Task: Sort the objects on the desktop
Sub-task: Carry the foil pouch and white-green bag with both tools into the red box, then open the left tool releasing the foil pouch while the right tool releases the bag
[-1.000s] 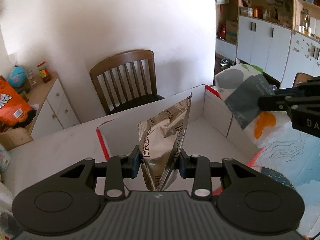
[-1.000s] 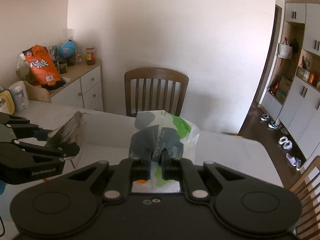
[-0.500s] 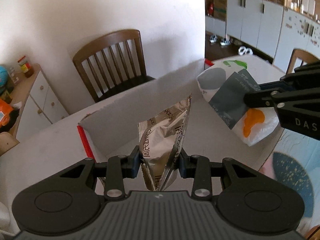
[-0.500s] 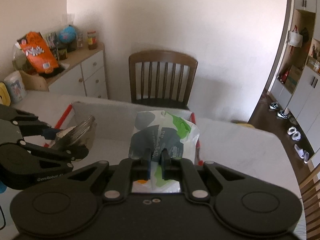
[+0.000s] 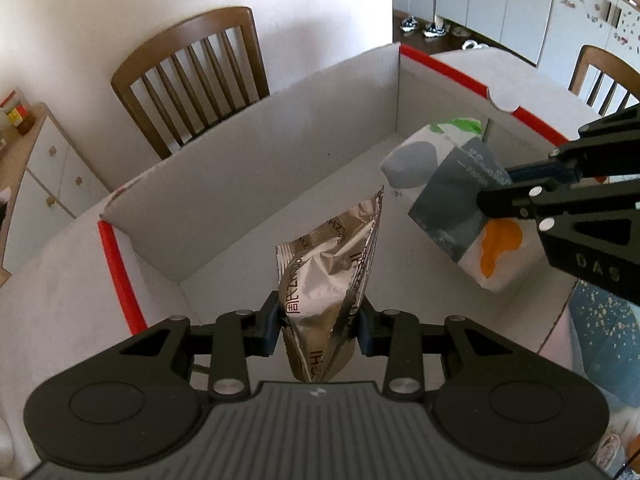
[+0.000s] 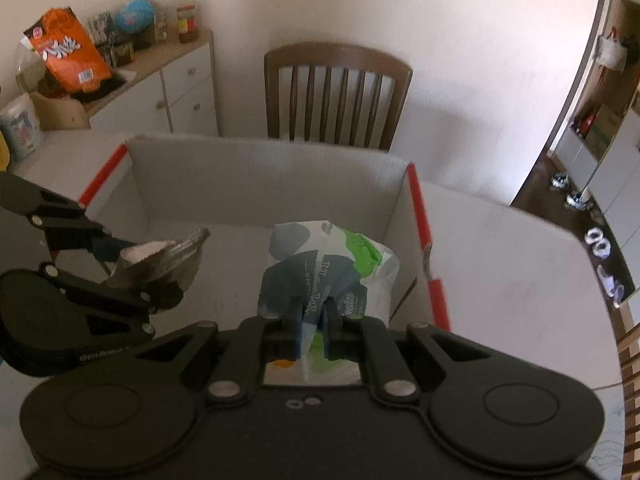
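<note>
My left gripper [image 5: 318, 326] is shut on a silver foil snack pouch [image 5: 332, 280] and holds it over the open white cardboard box with red edges [image 5: 256, 184]. My right gripper [image 6: 312, 332] is shut on a white snack bag with grey, green and orange patches [image 6: 332, 264], held over the right part of the same box [image 6: 264, 184]. The right gripper and its bag [image 5: 452, 196] show at the right of the left wrist view. The left gripper with the pouch [image 6: 160, 256] shows at the left of the right wrist view.
A wooden chair [image 6: 340, 92] stands behind the table beyond the box. A white sideboard [image 6: 168, 88] at the left carries an orange bag [image 6: 66, 50] and jars. A patterned cloth [image 5: 600, 340] lies right of the box. Another chair [image 5: 600, 72] stands far right.
Both grippers have moved forward and down with their bags, from beside and above the box to over its inside. Both stay shut on their bags.
</note>
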Available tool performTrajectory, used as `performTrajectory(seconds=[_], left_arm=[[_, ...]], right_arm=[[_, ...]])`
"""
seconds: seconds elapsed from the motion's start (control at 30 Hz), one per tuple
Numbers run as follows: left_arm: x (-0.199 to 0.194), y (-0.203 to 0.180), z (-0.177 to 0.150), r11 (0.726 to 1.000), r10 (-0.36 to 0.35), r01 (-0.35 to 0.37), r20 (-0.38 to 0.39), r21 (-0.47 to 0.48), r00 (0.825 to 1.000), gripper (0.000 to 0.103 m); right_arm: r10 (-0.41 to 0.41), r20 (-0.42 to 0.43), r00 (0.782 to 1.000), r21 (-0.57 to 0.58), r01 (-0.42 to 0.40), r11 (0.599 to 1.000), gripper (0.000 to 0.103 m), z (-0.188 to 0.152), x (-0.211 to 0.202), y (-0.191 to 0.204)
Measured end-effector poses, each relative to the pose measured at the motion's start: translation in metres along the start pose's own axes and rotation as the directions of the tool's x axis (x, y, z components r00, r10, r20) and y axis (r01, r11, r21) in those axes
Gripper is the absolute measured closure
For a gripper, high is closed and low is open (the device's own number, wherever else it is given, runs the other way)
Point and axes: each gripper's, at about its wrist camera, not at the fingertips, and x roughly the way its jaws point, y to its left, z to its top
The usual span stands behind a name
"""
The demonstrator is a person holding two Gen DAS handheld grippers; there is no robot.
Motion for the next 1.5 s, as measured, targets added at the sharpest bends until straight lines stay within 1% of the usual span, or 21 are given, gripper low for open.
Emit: performTrajectory(seconds=[0.1, 0.33, 0.43, 0.67, 0.77, 0.8, 0.83, 0.87, 0.9, 1.0, 1.1, 1.17, 1.23, 1.3, 1.4, 1.5], left_arm=[[0.006, -0.001, 0.0, 1.0, 0.0, 0.0, -0.021, 0.004, 1.0, 0.068], [0.018, -0.003, 0.001, 1.0, -0.005, 0.006, -0.079, 0.014, 0.997, 0.067], [0.023, -0.005, 0.002, 1.0, -0.015, 0.017, -0.115, 0.019, 0.993, 0.067], [0.029, -0.004, 0.006, 0.999, -0.028, 0.034, -0.162, 0.03, 0.986, 0.067], [0.032, -0.005, 0.006, 0.998, -0.048, 0.056, -0.193, 0.036, 0.98, 0.066], [0.033, -0.006, 0.006, 0.997, -0.06, 0.069, -0.203, 0.037, 0.977, 0.064], [0.034, -0.006, 0.006, 0.996, -0.076, 0.086, -0.209, 0.04, 0.975, 0.063], [0.033, -0.007, 0.006, 0.994, -0.086, 0.097, -0.205, 0.041, 0.975, 0.058], [0.032, -0.007, 0.005, 0.994, -0.09, 0.1, -0.2, 0.038, 0.976, 0.053], [0.03, -0.006, 0.006, 0.996, -0.077, 0.085, -0.193, 0.035, 0.978, 0.044], [0.026, -0.003, 0.006, 0.996, -0.08, 0.084, -0.18, 0.014, 0.98, 0.036], [0.023, 0.0, 0.006, 0.997, -0.079, 0.082, -0.166, 0.01, 0.983, 0.035], [0.018, 0.001, 0.006, 0.997, -0.076, 0.077, -0.146, -0.001, 0.986, 0.035], [0.013, 0.003, 0.005, 0.996, -0.09, 0.088, -0.122, -0.018, 0.988, 0.035], [0.003, 0.001, 0.006, 0.996, -0.085, 0.083, -0.105, -0.023, 0.991, 0.035], [-0.005, 0.001, 0.008, 0.996, -0.085, 0.082, -0.096, -0.036, 0.992, 0.035]], right_arm=[[0.006, -0.031, 1.0, 0.004, -0.006, 1.0, 0.095, -0.002, 0.009, 0.001], [-0.003, -0.068, 0.998, -0.007, 0.002, 1.0, 0.095, -0.003, 0.021, 0.004], [0.003, -0.089, 0.996, -0.014, -0.004, 1.0, 0.094, -0.006, 0.026, 0.006], [0.0, -0.12, 0.993, -0.015, -0.002, 1.0, 0.094, -0.009, 0.032, 0.008], [-0.004, -0.126, 0.992, -0.018, 0.001, 1.0, 0.091, -0.009, 0.034, 0.007], [-0.002, -0.128, 0.992, -0.016, 0.0, 1.0, 0.087, -0.009, 0.034, 0.007], [0.001, -0.133, 0.991, -0.014, -0.003, 1.0, 0.086, -0.009, 0.034, 0.007], [0.001, -0.135, 0.991, -0.015, -0.003, 1.0, 0.085, -0.009, 0.035, 0.007], [-0.001, -0.131, 0.991, -0.015, -0.001, 1.0, 0.082, -0.009, 0.035, 0.006], [0.005, -0.128, 0.992, -0.004, -0.005, 1.0, 0.078, -0.008, 0.034, 0.004], [0.017, -0.125, 0.992, 0.017, -0.015, 1.0, 0.073, -0.007, 0.032, 0.0], [0.026, -0.12, 0.992, 0.021, -0.024, 0.999, 0.068, -0.007, 0.028, -0.002], [0.035, -0.117, 0.993, 0.018, -0.033, 0.999, 0.057, -0.007, 0.024, -0.003], [0.039, -0.111, 0.993, 0.014, -0.038, 0.999, 0.055, -0.006, 0.02, -0.004], [0.047, -0.092, 0.995, 0.023, -0.045, 0.999, 0.051, -0.003, 0.01, -0.007], [0.058, -0.077, 0.995, 0.039, -0.055, 0.998, 0.05, -0.002, 0.002, -0.011]])
